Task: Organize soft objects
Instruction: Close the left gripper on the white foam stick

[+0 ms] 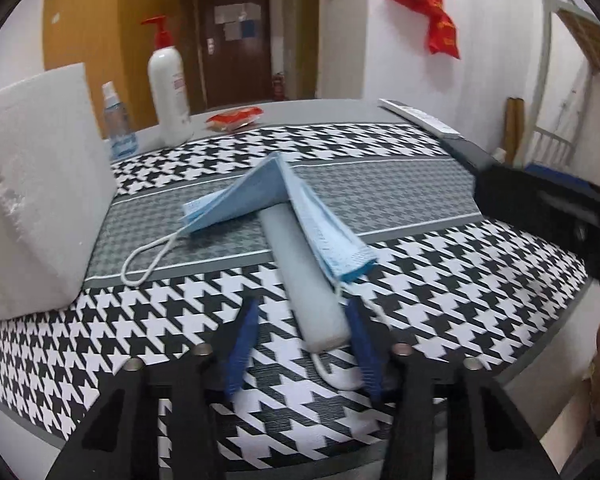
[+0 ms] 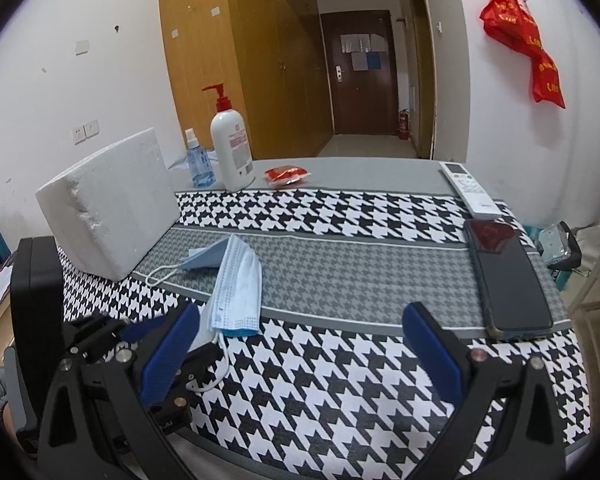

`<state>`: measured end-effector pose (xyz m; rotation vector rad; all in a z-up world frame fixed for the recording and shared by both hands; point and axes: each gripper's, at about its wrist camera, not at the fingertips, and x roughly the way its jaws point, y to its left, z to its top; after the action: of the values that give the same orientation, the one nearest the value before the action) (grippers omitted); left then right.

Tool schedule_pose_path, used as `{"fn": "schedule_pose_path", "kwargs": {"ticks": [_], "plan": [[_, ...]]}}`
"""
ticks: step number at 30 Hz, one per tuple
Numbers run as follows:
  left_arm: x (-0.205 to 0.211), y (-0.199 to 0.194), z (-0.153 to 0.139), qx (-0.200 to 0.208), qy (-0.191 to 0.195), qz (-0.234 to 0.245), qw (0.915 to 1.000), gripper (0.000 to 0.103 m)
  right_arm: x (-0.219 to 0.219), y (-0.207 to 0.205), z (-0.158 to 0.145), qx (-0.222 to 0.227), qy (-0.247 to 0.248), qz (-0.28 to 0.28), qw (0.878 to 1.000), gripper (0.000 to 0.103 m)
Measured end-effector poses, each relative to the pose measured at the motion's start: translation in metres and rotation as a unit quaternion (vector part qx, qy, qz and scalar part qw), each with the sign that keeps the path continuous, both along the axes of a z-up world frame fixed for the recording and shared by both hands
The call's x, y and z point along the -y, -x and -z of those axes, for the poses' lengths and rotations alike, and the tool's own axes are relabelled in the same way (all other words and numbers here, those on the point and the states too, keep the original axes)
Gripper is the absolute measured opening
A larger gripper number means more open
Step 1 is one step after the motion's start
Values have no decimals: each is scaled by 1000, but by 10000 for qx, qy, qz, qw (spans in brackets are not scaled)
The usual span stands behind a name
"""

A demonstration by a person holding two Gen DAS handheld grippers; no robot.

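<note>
Left tongs (image 1: pixel 302 320) straddle a grey foam roll (image 1: pixel 300 276), jaws not visibly pressing it; right tongs (image 2: pixel 300 340) gape empty. One blue face mask (image 1: pixel 276 196), folded, drapes over that single roll on the counter (image 1: pixel 440 320). Closing could snag the mask's ear loop (image 1: pixel 340 376). Beyond stand one styrofoam block (image 1: pixel 36 200) and two bottles (image 1: pixel 168 80).
</note>
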<state>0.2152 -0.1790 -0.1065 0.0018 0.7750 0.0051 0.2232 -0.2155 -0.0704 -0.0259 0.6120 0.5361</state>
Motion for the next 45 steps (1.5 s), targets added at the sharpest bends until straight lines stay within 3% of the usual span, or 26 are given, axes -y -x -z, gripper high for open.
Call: {"fn": "schedule_pose_path", "kwargs": {"ticks": [4, 13, 30, 40, 44, 45], "plan": [[-3, 1, -1, -30, 17, 46, 10000, 21, 0, -2, -3, -17, -122, 50, 9999, 103], [-26, 12, -9, 209, 212, 96, 9995, 17, -14, -5, -1, -90, -52, -66, 9999, 103], [-61, 29, -14, 365, 157, -154, 9991, 17, -57, -15, 9, -493, 105, -392, 9980, 103], [-77, 39, -14, 322, 151, -182, 9992, 21, -72, -20, 12, -554, 235, -469, 9971, 103], [-78, 36, -12, 275, 76, -175, 9994, 34, -78, -24, 11, -555, 265, -472, 9970, 103], [-77, 35, -10, 243, 36, -169, 9996, 42, -79, -26, 11, -579, 277, -466, 9968, 103]]}}
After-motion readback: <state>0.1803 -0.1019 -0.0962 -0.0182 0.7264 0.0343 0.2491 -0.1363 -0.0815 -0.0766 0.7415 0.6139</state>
